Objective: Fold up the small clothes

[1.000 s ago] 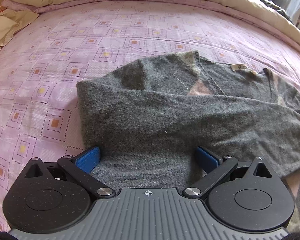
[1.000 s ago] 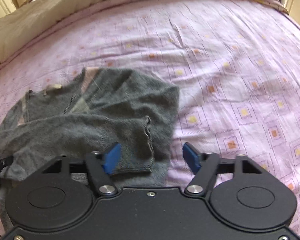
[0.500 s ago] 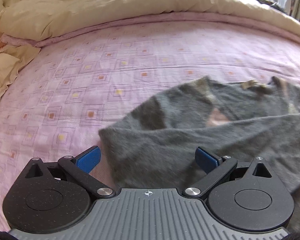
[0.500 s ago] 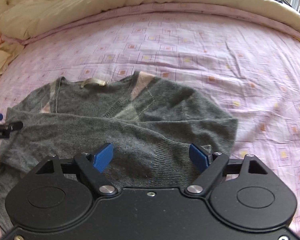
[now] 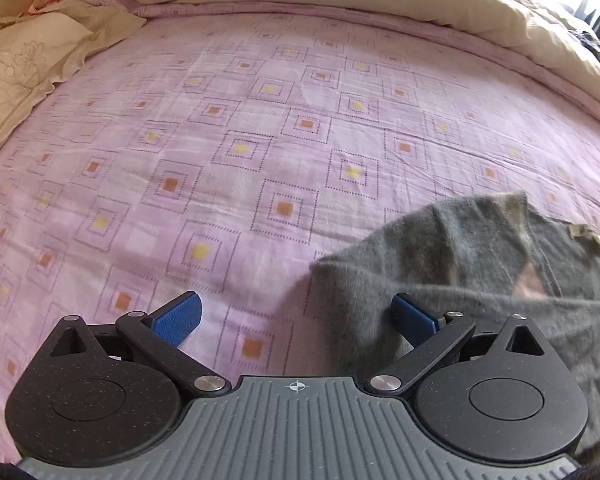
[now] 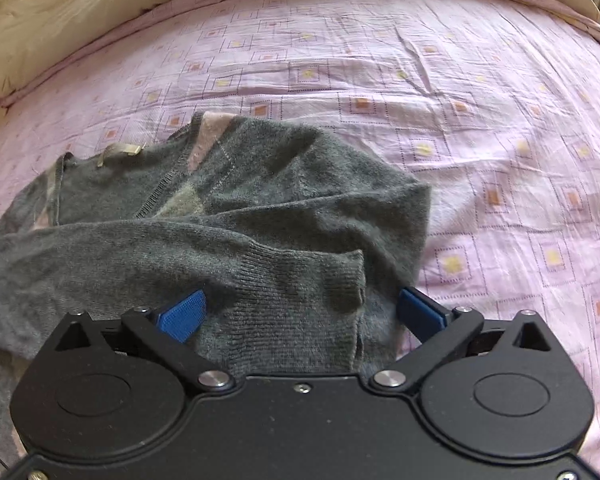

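Looking along your two grippers, the thing that matters is where the grey sweater [image 6: 228, 216] lies against each of them. It rests flat on the bed [image 6: 480, 128], collar and label toward the far side, with one sleeve [image 6: 204, 256] folded across the body so its long axis runs side to side in front of you.

Your right gripper [image 6: 302, 312] sits squarely over it: jaws spread wide, nothing pinched, and the ribbed cuff [image 6: 324, 280] of that crossed sleeve lies directly between the blue pads [image 6: 182, 316], just beside the garment's right edge.

Your left gripper [image 5: 296, 316] is also spread and empty, but it hangs mostly over bare pink sheet. Only the sweater's left edge [image 5: 360, 280] reaches into its span, touching or just beside the right-hand pad; the cloth there is blurred, so contact cannot be judged. The bulk of the garment lies off to that gripper's right.

So the right hand is the nearer one, already on the cloth. For a next fold, judge that you would need to bring the left gripper rightward over the sweater's edge before both can close on it.
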A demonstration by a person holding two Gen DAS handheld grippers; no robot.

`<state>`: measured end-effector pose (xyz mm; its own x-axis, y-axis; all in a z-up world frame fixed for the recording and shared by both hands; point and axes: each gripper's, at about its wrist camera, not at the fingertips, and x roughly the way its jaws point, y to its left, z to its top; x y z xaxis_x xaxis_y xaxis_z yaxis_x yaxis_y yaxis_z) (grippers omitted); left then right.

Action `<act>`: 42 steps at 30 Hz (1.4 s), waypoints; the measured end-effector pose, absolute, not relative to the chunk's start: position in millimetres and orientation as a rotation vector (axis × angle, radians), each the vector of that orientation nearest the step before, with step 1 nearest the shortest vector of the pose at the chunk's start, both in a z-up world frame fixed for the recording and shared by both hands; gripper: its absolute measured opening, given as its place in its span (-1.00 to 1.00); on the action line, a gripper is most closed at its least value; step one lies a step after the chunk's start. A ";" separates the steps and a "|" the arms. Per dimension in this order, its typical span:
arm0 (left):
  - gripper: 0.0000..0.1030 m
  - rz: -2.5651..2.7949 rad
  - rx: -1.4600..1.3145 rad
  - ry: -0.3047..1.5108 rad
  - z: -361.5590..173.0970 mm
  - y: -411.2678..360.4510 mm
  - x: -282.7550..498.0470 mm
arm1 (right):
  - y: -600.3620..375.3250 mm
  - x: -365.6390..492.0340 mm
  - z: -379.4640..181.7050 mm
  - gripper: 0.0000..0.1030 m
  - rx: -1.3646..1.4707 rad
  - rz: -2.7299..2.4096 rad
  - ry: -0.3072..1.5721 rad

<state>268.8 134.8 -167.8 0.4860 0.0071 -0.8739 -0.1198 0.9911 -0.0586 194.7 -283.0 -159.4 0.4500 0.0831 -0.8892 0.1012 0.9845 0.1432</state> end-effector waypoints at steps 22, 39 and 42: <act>0.99 -0.120 -0.082 1.188 -164.3 111.6 53.7 | -265.1 13.4 -166.3 0.99 0.250 0.059 1.269; 1.00 -0.233 0.105 1.197 -190.0 82.2 -10.6 | -228.3 -57.2 -184.6 1.00 0.148 0.038 1.246; 1.00 -0.206 0.104 1.180 -190.9 78.5 -12.7 | -220.8 -61.6 -186.3 1.00 0.093 0.029 1.227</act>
<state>-12.7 78.5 -190.9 0.3646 -0.1054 -0.9252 0.2140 0.9765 -0.0269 -61.6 -220.8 -186.3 0.3373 0.0726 -0.9386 0.0278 0.9958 0.0870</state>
